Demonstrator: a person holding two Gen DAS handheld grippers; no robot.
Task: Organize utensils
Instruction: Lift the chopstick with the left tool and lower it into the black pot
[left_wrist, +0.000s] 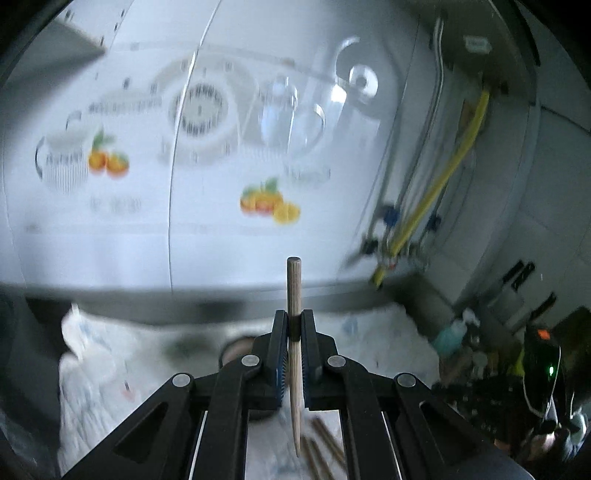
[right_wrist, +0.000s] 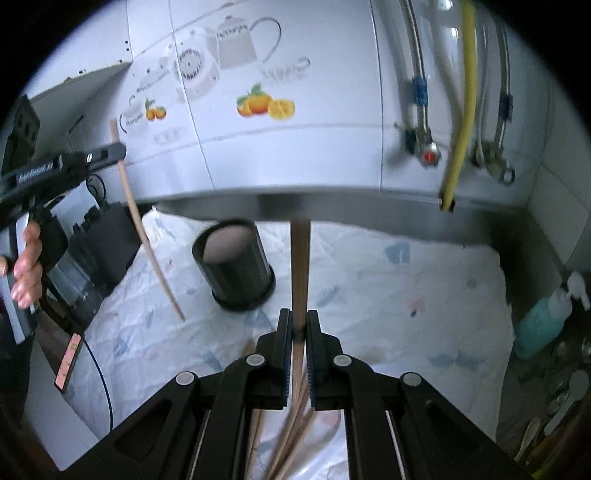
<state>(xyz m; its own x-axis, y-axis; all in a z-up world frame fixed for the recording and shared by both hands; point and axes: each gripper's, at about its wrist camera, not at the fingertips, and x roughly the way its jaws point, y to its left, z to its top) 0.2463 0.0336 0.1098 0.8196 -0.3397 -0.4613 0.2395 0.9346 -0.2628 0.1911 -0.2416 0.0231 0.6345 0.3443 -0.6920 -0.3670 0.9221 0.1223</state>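
Work surface is a white quilted cloth (right_wrist: 369, 280) with faint blue and pink prints, laid on a counter against a tiled wall (right_wrist: 295, 147). Wall tiles carry teapot and orange decals (right_wrist: 265, 105). Right side of the wall: braided hoses, valves and a yellow hose (right_wrist: 466, 92) running down to the counter edge.

Black cylindrical holder (right_wrist: 236, 264) stands upright on the cloth, near the wall. Teal pump bottle (right_wrist: 543, 321) sits at the far right, off the cloth.

Left gripper (left_wrist: 294, 325) clamped on one wooden chopstick (left_wrist: 293, 288), blunt end up, held in the air left of the holder. Right gripper (right_wrist: 298, 325) clamped on another chopstick (right_wrist: 300, 266), pointing toward the wall. Loose chopsticks (right_wrist: 291, 435) lie on the cloth under the right gripper.

Hand (right_wrist: 26, 266) grips the left handle at the left edge of the right wrist view.
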